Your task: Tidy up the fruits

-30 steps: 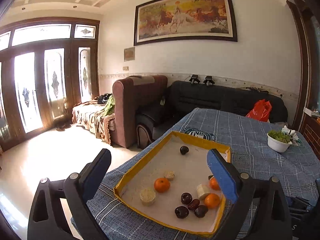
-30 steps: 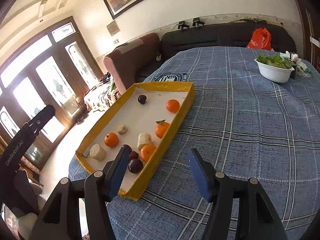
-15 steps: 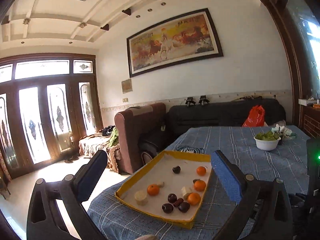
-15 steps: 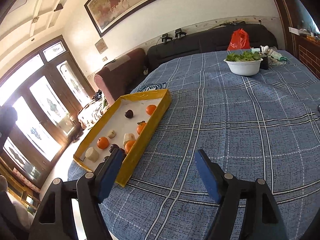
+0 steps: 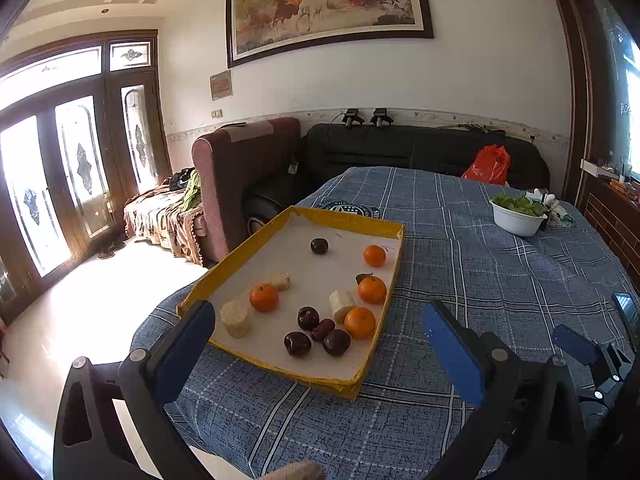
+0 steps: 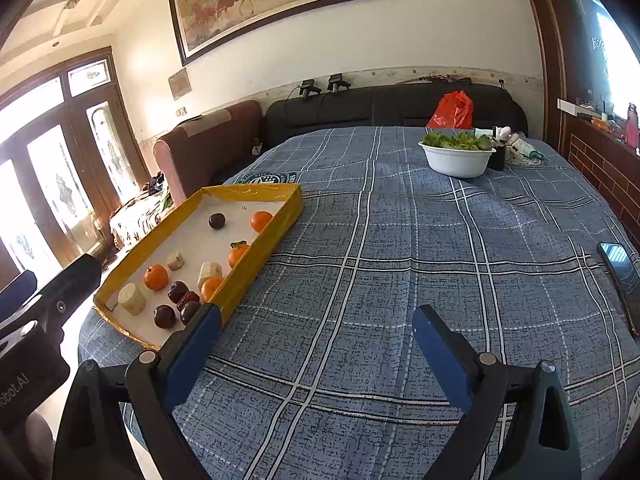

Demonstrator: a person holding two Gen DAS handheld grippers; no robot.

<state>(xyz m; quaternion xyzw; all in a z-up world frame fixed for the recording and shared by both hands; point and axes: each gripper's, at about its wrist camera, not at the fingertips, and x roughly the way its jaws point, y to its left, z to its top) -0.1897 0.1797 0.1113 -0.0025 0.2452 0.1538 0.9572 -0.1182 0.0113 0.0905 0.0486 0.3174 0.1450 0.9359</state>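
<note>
A yellow-rimmed tray (image 5: 384, 232) with a white floor lies on the blue plaid table near its left edge; it also shows in the right wrist view (image 6: 264, 192). It holds several oranges (image 5: 264, 297), several dark plums (image 5: 297, 344) and pale banana pieces (image 5: 236, 318). One plum (image 5: 319, 245) sits alone at the far end. My left gripper (image 5: 316, 344) is open and empty, hovering over the tray's near end. My right gripper (image 6: 316, 340) is open and empty, over bare cloth to the right of the tray.
A white bowl of greens (image 6: 456, 156) stands at the far right of the table (image 6: 400, 240). A phone (image 6: 618, 272) lies near the right edge. Sofas (image 5: 400, 152) stand behind the table. The right gripper's fingertips (image 5: 576, 344) show in the left wrist view.
Both cameras have tilted back down toward the table and moved a little closer to the tray. Both grippers stay open and the fruits have not moved.
</note>
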